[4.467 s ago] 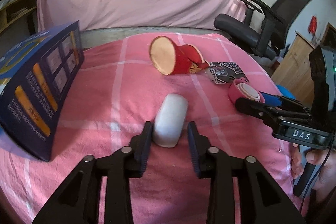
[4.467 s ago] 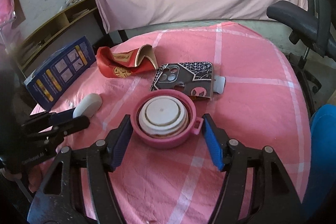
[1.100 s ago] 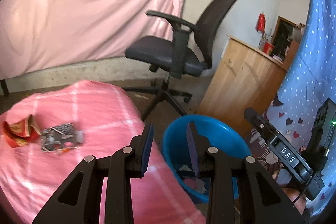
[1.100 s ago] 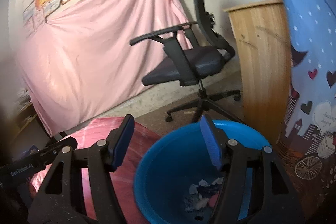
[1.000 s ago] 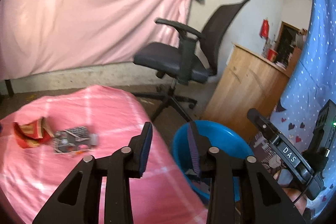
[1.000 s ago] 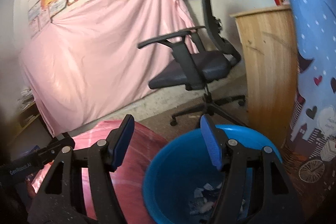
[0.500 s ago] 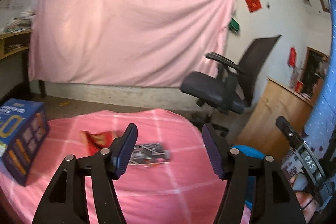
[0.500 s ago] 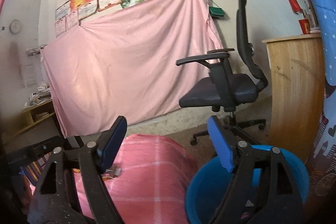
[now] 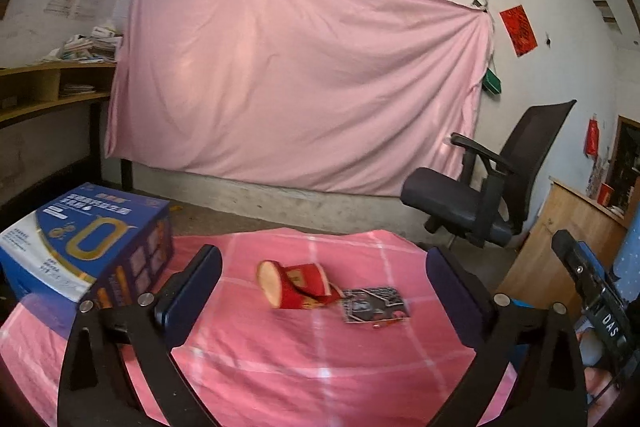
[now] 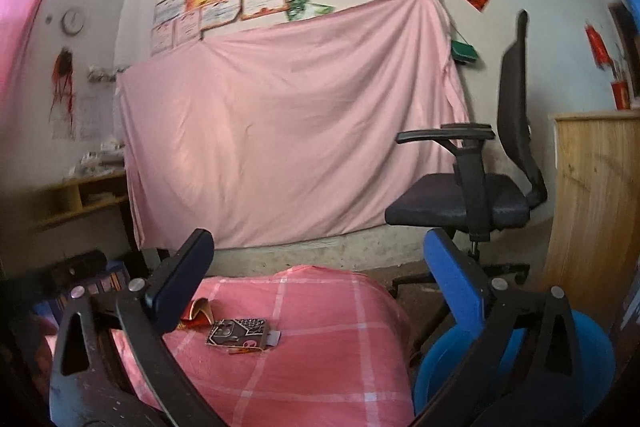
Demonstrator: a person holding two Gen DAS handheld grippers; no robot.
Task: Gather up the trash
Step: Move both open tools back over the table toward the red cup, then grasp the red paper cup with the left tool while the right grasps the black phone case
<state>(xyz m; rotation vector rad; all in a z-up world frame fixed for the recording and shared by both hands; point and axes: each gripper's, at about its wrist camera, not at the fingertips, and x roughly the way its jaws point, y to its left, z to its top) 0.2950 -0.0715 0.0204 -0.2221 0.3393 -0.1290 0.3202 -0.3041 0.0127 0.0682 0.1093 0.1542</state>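
A crushed red paper cup (image 9: pixel 296 283) lies on its side on the pink checked tablecloth (image 9: pixel 280 355), with a dark patterned phone case (image 9: pixel 375 305) just right of it. Both also show in the right wrist view: the cup (image 10: pixel 197 311) and the case (image 10: pixel 240 333). My left gripper (image 9: pixel 326 285) is wide open and empty, held above the table's near side. My right gripper (image 10: pixel 320 275) is wide open and empty, held off the table's right side. The blue trash bin (image 10: pixel 592 359) stands on the floor at the lower right, below the right gripper.
A blue printed box (image 9: pixel 86 247) stands at the table's left edge. A black office chair (image 9: pixel 480 195) stands behind the table on the right, next to a wooden cabinet (image 10: pixel 596 203). A pink sheet (image 9: pixel 296 87) hangs on the back wall.
Both grippers dropped their items in the blue bin, then swung left and up to face the table. Both now stand wide open and empty.
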